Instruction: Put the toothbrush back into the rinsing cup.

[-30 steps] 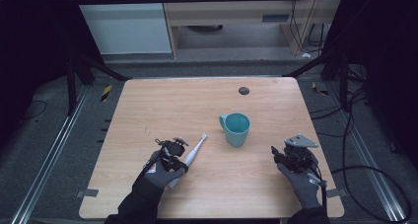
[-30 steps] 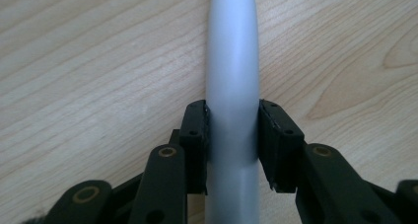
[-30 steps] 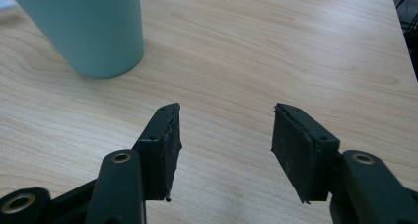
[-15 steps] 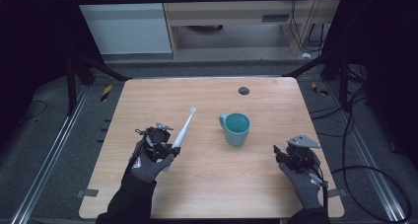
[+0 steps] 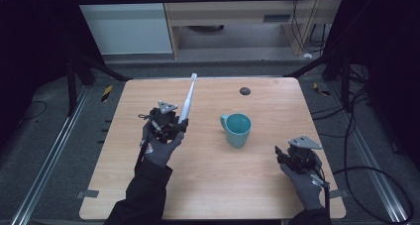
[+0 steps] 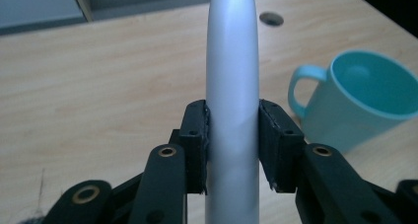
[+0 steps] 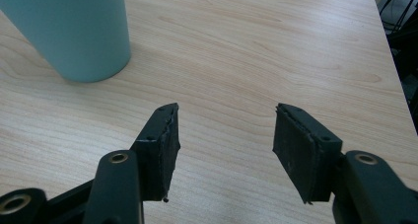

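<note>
L gripper (image 5: pixel 174 127) + toothbrush (image 5: pixel 187 100) higher, steeper.

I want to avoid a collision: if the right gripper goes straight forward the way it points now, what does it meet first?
Probably nothing: the right gripper faces bare table, with the teal cup off to one side.

A pale wooden worktop (image 5: pixel 208 185) is lying before me, a teal mug (image 5: pixel 237 130) is standing near its middle, and a small dark disc (image 5: pixel 244 90) is lying toward the far edge.
</note>
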Motion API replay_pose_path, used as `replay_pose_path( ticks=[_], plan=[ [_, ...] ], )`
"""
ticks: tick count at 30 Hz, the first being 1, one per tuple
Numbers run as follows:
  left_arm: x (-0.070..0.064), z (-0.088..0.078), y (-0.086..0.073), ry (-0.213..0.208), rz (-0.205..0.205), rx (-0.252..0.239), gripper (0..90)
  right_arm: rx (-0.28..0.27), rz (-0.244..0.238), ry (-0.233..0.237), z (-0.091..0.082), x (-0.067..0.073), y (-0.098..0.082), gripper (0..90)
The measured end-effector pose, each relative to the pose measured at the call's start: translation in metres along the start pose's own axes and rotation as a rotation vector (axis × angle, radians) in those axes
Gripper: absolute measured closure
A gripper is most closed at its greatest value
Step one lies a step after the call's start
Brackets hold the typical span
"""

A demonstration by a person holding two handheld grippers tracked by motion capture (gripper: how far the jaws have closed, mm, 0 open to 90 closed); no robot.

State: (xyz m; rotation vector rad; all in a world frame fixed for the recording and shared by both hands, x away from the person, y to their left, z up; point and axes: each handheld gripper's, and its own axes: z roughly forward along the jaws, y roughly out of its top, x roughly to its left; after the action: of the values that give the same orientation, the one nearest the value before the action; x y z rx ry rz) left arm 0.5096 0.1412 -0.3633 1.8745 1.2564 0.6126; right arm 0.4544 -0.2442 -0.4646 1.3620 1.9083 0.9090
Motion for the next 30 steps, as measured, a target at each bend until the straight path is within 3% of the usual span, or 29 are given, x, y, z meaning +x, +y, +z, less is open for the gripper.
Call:
replay_pose_path(
  ticks=[9,16,24,30],
  plan=[
    [-0.023,0.020,0.020,0.030,-0.002,-0.149,65.7,-0.001,0.004,0.003,0.001,-0.001,-0.001,42.9],
    [-0.043,0.029,0.035,0.041,-0.007,-0.232,65.8,-0.012,0.002,0.006,0.002,0.001,-0.001,42.2],
    [-0.065,0.039,0.045,0.032,0.004,-0.277,65.8,-0.021,0.010,0.007,0.002,0.000,-0.001,41.3],
    [-0.077,0.047,0.053,0.008,-0.014,-0.308,65.8,-0.034,0.023,0.011,0.001,0.000,0.000,39.2]
  ],
)
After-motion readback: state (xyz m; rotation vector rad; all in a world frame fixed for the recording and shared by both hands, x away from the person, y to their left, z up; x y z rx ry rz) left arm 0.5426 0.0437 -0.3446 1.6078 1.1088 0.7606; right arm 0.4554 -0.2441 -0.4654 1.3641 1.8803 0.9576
